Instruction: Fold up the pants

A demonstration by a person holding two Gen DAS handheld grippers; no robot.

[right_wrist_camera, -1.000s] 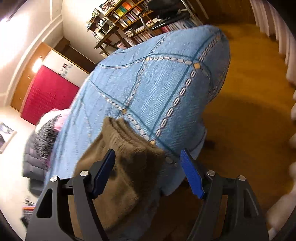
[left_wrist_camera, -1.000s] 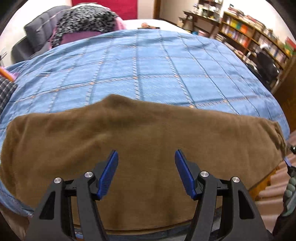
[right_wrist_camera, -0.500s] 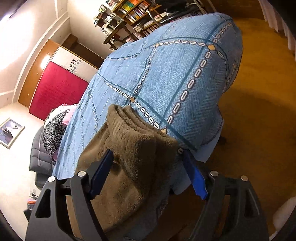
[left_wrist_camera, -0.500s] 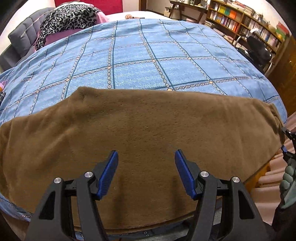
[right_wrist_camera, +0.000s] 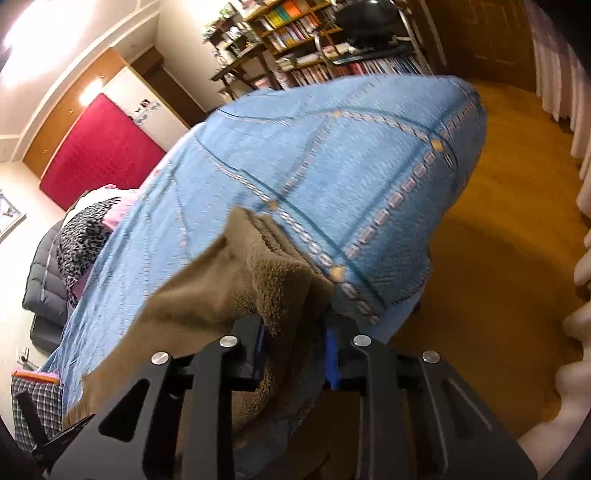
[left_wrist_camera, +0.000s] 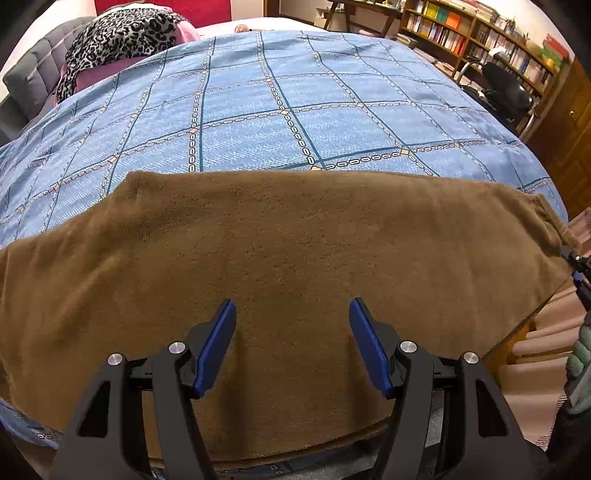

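Observation:
Brown fleece pants (left_wrist_camera: 295, 240) lie spread across the near edge of a bed with a blue checked bedspread (left_wrist_camera: 295, 92). My left gripper (left_wrist_camera: 291, 310) hovers open over the middle of the pants, nothing pinched between its blue pads. In the right wrist view, one end of the pants (right_wrist_camera: 207, 295) bunches up at the bed's corner. My right gripper (right_wrist_camera: 295, 332) is closing, and its pads press on that bunched end. The right gripper's tip (left_wrist_camera: 580, 266) also shows at the pants' right end in the left wrist view.
A leopard-print throw (left_wrist_camera: 118, 37) lies on pink bedding at the bed's head, against a grey headboard (left_wrist_camera: 29, 85). Bookshelves (left_wrist_camera: 480, 29) and a black chair (left_wrist_camera: 506, 88) stand beyond the far right side. Wooden floor (right_wrist_camera: 498, 258) lies past the bed's corner. Checked cloth (right_wrist_camera: 33, 402) lies low left.
The right jaws have closed from wide open onto the pants' end, which now lifts slightly. The left gripper has drifted closer over the pants, still open.

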